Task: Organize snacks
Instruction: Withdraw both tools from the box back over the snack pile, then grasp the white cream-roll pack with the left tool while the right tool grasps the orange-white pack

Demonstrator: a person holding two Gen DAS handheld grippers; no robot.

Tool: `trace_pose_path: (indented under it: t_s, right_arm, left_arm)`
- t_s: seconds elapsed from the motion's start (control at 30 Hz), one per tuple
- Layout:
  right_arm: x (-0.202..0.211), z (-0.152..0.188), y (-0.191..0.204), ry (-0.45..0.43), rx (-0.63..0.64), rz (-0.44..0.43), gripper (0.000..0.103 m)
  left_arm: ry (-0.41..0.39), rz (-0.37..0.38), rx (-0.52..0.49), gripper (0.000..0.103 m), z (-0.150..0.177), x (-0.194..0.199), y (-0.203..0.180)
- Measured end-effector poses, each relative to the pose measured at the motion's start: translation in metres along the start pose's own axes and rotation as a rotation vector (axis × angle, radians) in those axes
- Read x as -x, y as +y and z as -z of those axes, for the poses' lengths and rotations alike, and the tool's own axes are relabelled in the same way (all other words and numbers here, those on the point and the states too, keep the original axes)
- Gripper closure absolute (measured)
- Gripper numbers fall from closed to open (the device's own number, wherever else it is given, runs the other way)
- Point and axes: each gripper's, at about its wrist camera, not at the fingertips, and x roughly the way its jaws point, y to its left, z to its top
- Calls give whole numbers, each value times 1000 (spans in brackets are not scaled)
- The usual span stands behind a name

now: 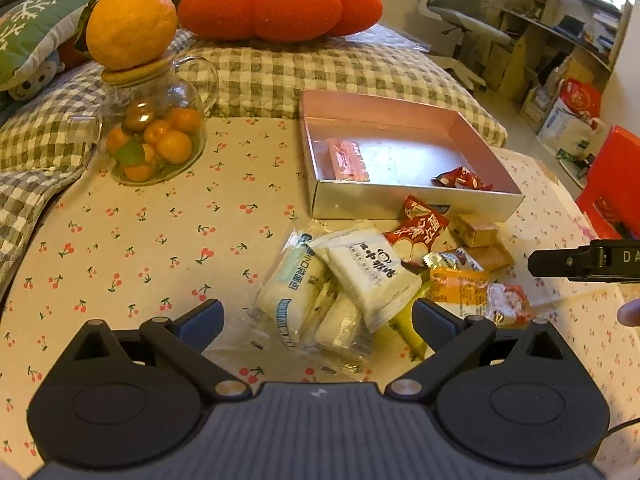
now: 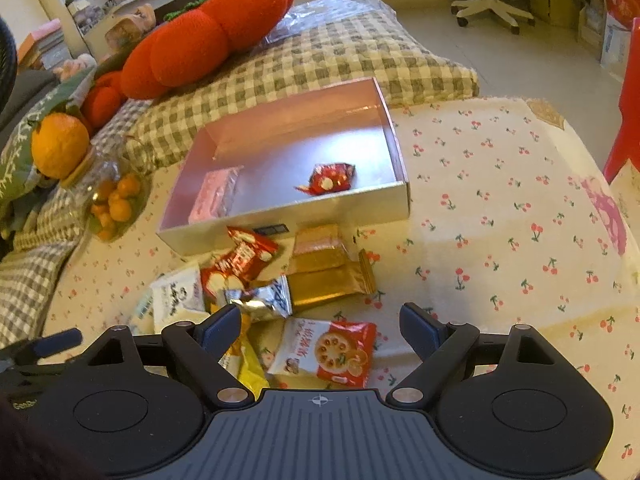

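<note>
Far left on the cherry-print tabletop (image 1: 132,240): glass jar (image 1: 156,140) of small oranges, one big orange (image 1: 131,20) on its lid. Left claw (image 1: 318,320) wide, empty, above the white packets (image 1: 340,284) at the left of the snack pile. Behind the pile, the box (image 1: 416,200) holds a pink packet (image 1: 347,159) at its left side and a red candy (image 1: 460,178) near the front wall. Right claw (image 2: 320,326) wide, nothing gripped, over a biscuit packet (image 2: 332,354); gold packets (image 2: 324,268) lie just beyond, against the box front.
</note>
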Motion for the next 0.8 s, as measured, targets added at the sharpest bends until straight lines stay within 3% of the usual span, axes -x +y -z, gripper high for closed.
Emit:
trace_pose_path:
  t_s: [0.1, 0.23, 0.6, 0.8]
  right_arm:
    - [-2, 6, 6, -8, 7, -27, 15]
    - [-5, 18, 20, -40, 48, -78, 15]
    - [-23, 43, 59, -91, 193, -73, 15]
    - [-34, 49, 71, -98, 248, -28, 15]
  left_arm:
    - [-38, 23, -67, 8, 5, -4, 6]
    - [-71, -8, -170, 12, 11, -14, 13]
    - [-39, 51, -104, 30, 12, -42, 35]
    - [-23, 61, -69, 46, 9, -50, 40]
